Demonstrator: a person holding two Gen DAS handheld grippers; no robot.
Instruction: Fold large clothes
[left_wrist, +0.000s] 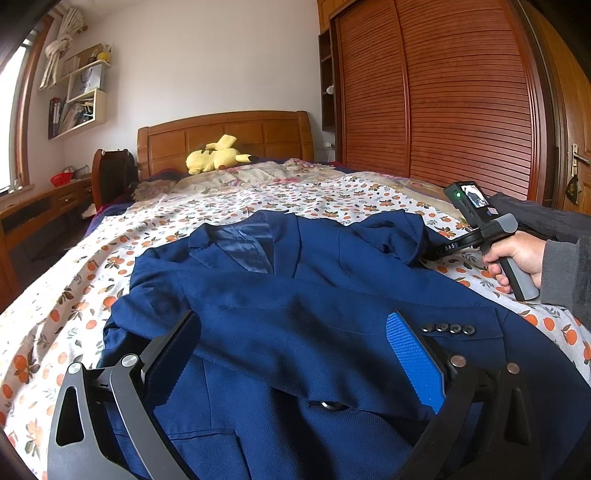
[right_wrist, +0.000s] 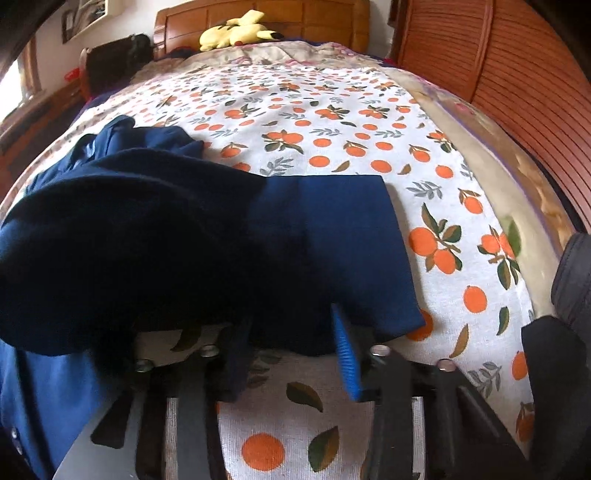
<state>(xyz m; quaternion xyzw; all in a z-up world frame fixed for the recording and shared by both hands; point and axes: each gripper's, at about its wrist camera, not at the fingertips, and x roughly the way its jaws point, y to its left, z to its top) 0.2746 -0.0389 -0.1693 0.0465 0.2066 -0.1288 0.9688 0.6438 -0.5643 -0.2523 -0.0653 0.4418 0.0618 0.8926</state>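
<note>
A navy blue suit jacket lies face up on the bed with its collar toward the headboard. One sleeve is folded across the chest, and its cuff buttons show. My left gripper is open, low over the jacket's front, with the folded sleeve between its jaws. My right gripper reaches the jacket's right side, held by a hand. In the right wrist view the right gripper is open around the edge of the other sleeve, which drapes over the jaws.
The bed has a white sheet with an orange-fruit print. A yellow plush toy lies by the wooden headboard. A slatted wooden wardrobe stands right of the bed, and a desk and wall shelves left.
</note>
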